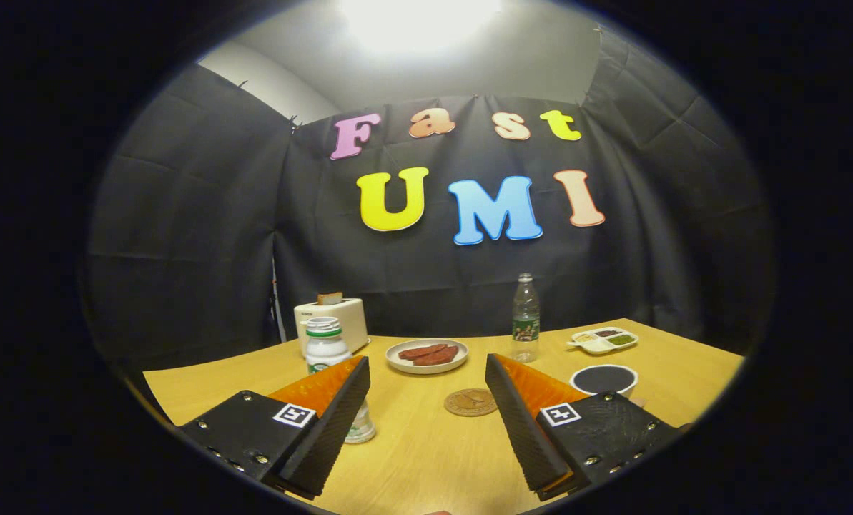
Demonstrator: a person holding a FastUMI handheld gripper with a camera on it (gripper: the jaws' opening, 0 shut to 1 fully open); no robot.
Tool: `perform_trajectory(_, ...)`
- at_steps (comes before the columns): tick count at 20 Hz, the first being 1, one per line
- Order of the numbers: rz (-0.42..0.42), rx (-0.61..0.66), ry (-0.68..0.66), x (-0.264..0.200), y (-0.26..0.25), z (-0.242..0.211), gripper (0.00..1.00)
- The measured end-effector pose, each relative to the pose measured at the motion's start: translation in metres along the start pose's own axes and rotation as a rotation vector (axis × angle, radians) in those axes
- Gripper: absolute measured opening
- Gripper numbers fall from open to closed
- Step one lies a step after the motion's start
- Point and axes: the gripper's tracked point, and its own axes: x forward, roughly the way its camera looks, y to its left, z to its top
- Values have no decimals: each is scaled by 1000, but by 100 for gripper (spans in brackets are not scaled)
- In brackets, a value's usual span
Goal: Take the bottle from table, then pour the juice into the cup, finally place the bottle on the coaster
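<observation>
The jaws [426, 422] are standing spread wide, gripping nothing. The juice bottle [328, 350] is sitting on the bench [426, 458] behind the left finger (partly hidden); coaster [471, 402] between fingers, cup [603, 380] right.

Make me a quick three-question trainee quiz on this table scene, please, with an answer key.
1. True or false: the hand-held gripper is shut on the white juice bottle.
2. What lies on the table between the two fingers, just beyond their tips?
A. the round coaster
B. the toaster
C. the divided snack tray
3. Fill in: the cup with dark contents sits just behind the ____ finger.

Key:
1. False; the fingers are spread open, the bottle partly behind the left finger.
2. A
3. right
</observation>
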Motion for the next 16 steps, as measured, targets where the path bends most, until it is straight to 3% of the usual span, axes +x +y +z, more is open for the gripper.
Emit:
perform_trajectory(9,106,-18,72,42,71,-38,99)
perform_trajectory(16,95,-6,121,75,84,-67,98)
